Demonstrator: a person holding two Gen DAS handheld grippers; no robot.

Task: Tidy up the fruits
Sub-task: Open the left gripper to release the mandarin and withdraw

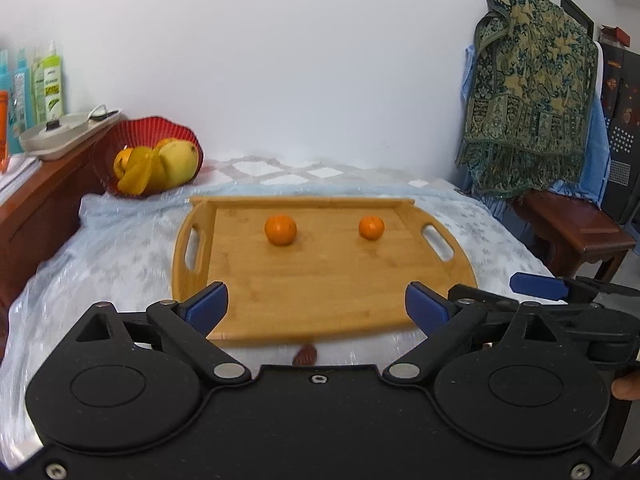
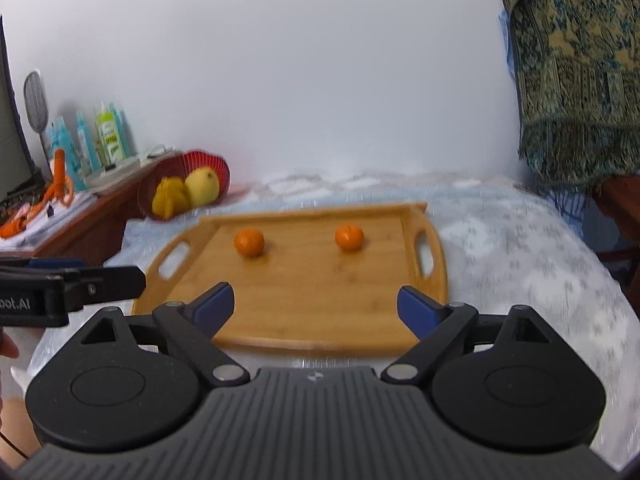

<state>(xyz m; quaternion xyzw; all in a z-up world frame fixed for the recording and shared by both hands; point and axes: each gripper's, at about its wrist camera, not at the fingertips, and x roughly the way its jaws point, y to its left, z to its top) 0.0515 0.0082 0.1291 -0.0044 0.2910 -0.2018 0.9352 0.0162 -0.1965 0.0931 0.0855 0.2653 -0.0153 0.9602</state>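
Observation:
A bamboo tray (image 1: 320, 292) (image 2: 304, 300) lies on the cloth-covered table with two oranges on it, one to the left (image 1: 280, 230) (image 2: 249, 242) and one to the right (image 1: 371, 227) (image 2: 349, 238). A red basket (image 1: 160, 132) (image 2: 212, 166) at the back left holds a mango (image 1: 179, 162) (image 2: 203, 186) and other yellow fruit. My left gripper (image 1: 316, 306) hangs open over the tray's near edge, nothing between its blue fingers. My right gripper (image 2: 316, 306) is likewise open and empty over the near edge. Both stand well short of the oranges.
A wooden sideboard (image 1: 36, 200) at the left carries bottles (image 1: 52, 84), a pan (image 1: 60, 136) and orange scissors (image 2: 60, 184). A patterned cloth (image 1: 532, 92) hangs at the right above a wooden stool (image 1: 576, 232). A small dark red object (image 1: 306, 354) lies before the tray.

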